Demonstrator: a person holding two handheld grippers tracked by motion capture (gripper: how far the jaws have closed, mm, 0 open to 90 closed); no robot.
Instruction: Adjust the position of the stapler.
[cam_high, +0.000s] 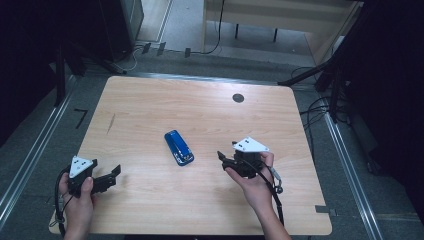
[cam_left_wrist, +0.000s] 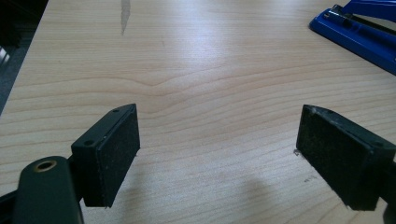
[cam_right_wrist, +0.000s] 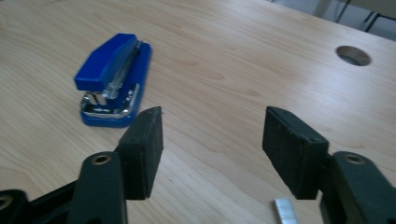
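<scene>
From the high view, a blue stapler lies near the middle of the wooden table, its long axis running from the far left toward the near right, hinge end toward the near edge. The right gripper sits just to its right, nearer than the left gripper, which rests well apart by the near left corner – so the right hand looks better placed for a reach. In the left gripper view, the fingers stand wide apart over bare, pale wood grain with nothing between them; the stapler shows only as a glossy blue corner at the far right. In the right gripper view, the black, matte-padded fingers are parted and empty, and the stapler lies ahead and to the left of them – smooth blue plastic over a bright metal channel. A small strip of staples lies on the table by the right finger, and a round cable hole sits toward the far edge.
</scene>
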